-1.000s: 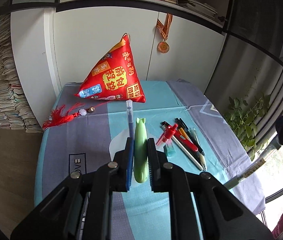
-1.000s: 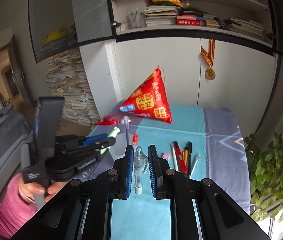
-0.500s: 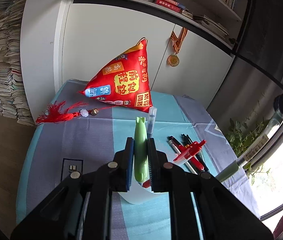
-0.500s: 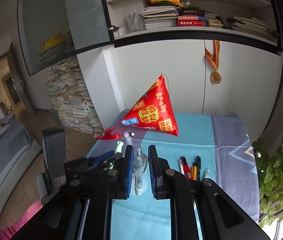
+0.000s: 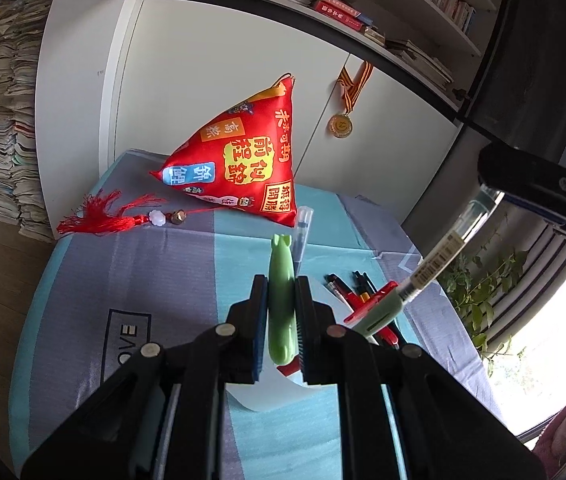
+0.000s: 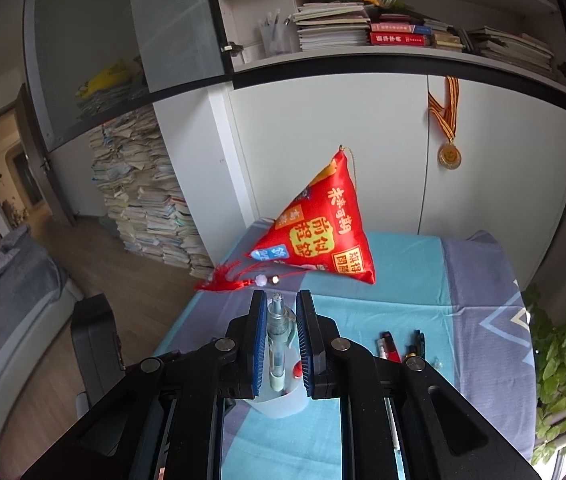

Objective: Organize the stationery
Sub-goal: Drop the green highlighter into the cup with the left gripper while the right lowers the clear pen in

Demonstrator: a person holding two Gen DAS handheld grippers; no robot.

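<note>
My left gripper (image 5: 281, 284) is shut on a pale green pen (image 5: 281, 280), which points forward above a white cup (image 5: 267, 396) on the table. A clear pen with a blue core (image 5: 301, 236) stands in that cup. My right gripper (image 6: 281, 300) is shut on a clear pen with a pale green grip (image 6: 276, 340), right over the same cup (image 6: 283, 406). In the left wrist view the right gripper (image 5: 491, 192) comes in from the upper right, and its pen (image 5: 435, 260) slants down toward the cup. Several pens (image 5: 363, 292) lie on the cloth to the right.
A red pyramid-shaped cushion (image 5: 243, 168) with a red tassel (image 5: 99, 220) stands at the back of the blue and grey tablecloth (image 5: 123, 280). A medal (image 5: 340, 125) hangs on the white cabinet. Book stacks (image 6: 151, 208) stand on the floor left; a plant (image 6: 563, 360) grows right.
My right gripper has carried its pen leftward until it hangs over the cup. My left gripper has rolled and dipped slightly with the green pen still in it.
</note>
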